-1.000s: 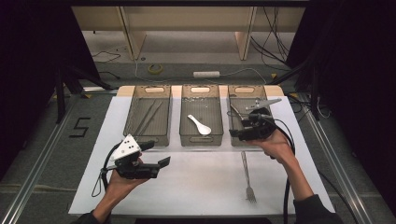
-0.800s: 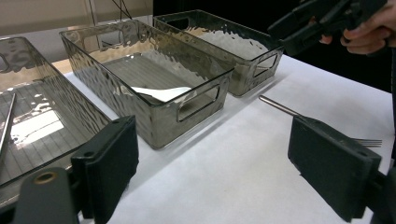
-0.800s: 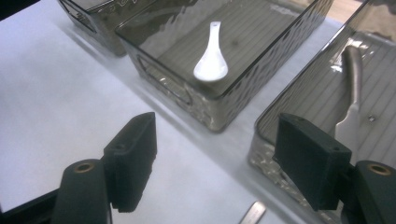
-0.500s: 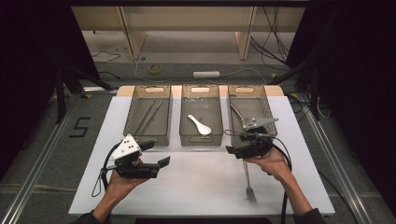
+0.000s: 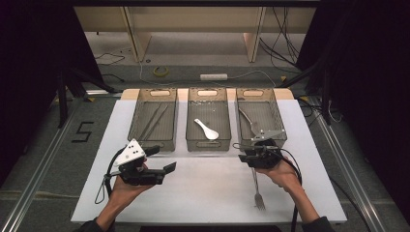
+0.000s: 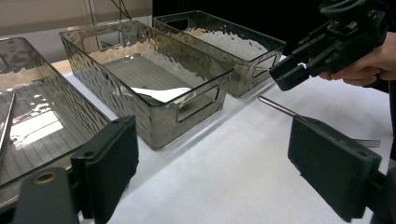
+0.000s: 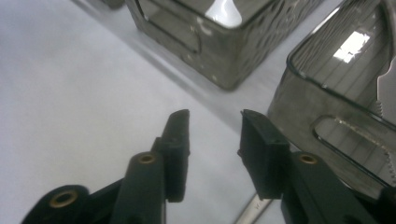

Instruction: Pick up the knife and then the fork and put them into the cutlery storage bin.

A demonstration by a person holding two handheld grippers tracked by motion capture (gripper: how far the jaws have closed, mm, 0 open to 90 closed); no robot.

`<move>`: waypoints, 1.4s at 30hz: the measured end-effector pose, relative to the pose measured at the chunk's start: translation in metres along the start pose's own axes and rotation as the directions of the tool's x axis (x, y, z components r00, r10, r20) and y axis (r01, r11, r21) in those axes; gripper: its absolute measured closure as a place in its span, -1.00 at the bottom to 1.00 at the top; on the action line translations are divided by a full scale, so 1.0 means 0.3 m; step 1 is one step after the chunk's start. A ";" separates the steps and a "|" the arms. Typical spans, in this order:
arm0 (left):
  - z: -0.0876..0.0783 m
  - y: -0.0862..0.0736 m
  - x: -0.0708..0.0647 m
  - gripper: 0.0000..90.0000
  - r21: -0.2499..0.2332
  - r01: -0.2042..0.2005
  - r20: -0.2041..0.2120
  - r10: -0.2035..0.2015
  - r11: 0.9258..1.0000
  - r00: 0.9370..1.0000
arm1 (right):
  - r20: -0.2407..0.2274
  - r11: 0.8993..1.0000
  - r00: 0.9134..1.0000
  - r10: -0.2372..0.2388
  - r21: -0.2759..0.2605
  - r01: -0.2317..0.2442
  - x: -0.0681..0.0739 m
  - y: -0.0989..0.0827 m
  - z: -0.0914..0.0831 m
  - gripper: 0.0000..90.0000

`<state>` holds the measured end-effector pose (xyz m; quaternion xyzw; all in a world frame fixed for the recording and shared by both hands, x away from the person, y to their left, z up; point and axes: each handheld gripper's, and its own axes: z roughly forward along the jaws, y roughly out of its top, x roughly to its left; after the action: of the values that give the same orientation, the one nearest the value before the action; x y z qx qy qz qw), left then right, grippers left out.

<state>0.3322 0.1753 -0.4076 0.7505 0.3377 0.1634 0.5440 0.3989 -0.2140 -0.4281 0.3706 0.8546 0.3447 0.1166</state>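
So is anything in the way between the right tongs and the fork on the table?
Nothing visible. The right tongs hang just over the fork handle's far end, jaws apart after closing partway, nothing gripped. The right bin stands just beyond, not between.

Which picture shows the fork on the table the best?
The high view: the whole fork lies on the white table, tines toward the person, its handle end under the right gripper. The left gripper view shows its handle and tine tips behind a jaw. The right gripper view shows just a sliver of handle.
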 end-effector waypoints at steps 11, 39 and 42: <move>-0.001 0.001 -0.001 -0.65 -0.001 -0.001 0.001 0.001 1.000 1.000 | 0.002 0.995 0.999 -0.033 0.099 0.033 -0.005 -0.034 0.061 1.00; 0.000 0.001 -0.003 -0.64 0.001 -0.003 0.002 0.003 1.000 1.000 | 0.025 0.975 0.999 -0.033 0.219 0.027 -0.040 -0.073 0.117 1.00; -0.001 0.001 -0.003 -0.64 0.002 -0.005 0.002 0.005 1.000 1.000 | 0.036 0.974 0.999 -0.030 0.224 0.021 -0.050 -0.081 0.106 1.00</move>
<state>0.3315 0.1748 -0.4072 0.7520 0.3354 0.1635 0.5435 0.4105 -0.2206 -0.4686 0.3771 0.8901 0.2376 0.0952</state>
